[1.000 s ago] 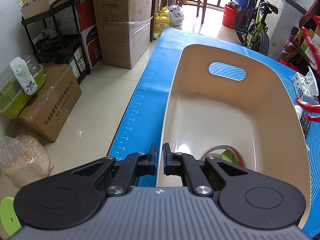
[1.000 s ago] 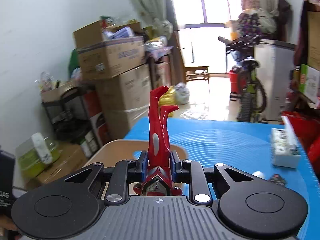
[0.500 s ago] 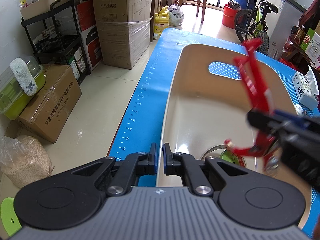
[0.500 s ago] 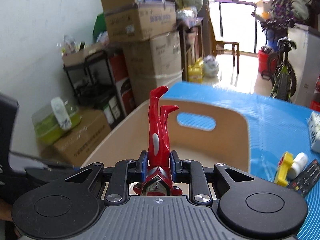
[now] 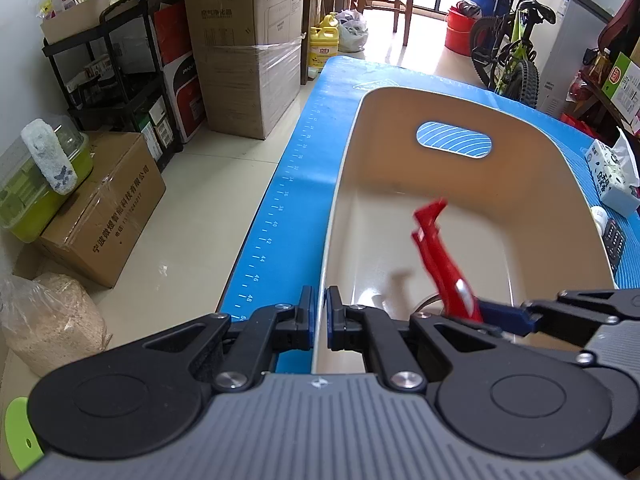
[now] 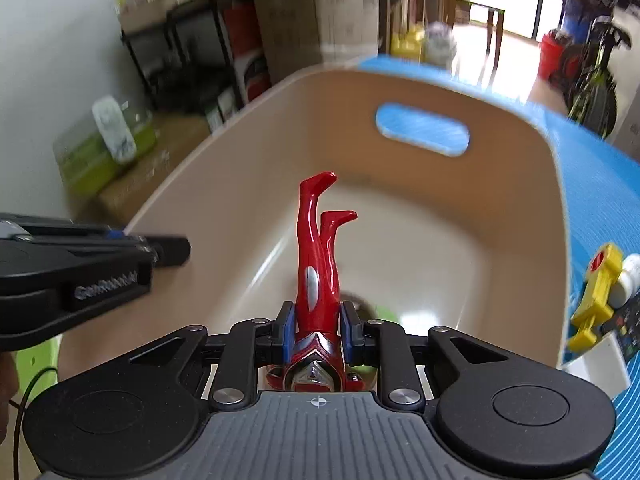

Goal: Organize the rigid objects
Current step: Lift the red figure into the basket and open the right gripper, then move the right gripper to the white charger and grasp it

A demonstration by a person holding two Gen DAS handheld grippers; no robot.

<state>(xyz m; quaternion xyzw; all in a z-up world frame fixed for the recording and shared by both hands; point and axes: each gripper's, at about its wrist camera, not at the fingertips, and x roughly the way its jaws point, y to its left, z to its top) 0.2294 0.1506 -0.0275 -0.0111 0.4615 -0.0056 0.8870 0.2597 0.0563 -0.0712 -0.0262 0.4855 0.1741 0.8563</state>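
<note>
Right claw (image 6: 317, 338) is clamping stiff, glossy red figure (image 6: 318, 256) at its torso, legs up, above beige bin (image 6: 520, 216); left claw (image 5: 318, 316) is pinching the bin's rim.

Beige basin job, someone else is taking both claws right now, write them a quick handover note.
Left claw: shut on the near rim of the beige basin, steadying it.
Right claw: shut on the red toy figure, held head-down inside the basin, above its floor.
Done: a tape roll lies in the basin.
Left: release the figure, then the yellow toy, white bottle and remote on the blue mat.
</note>
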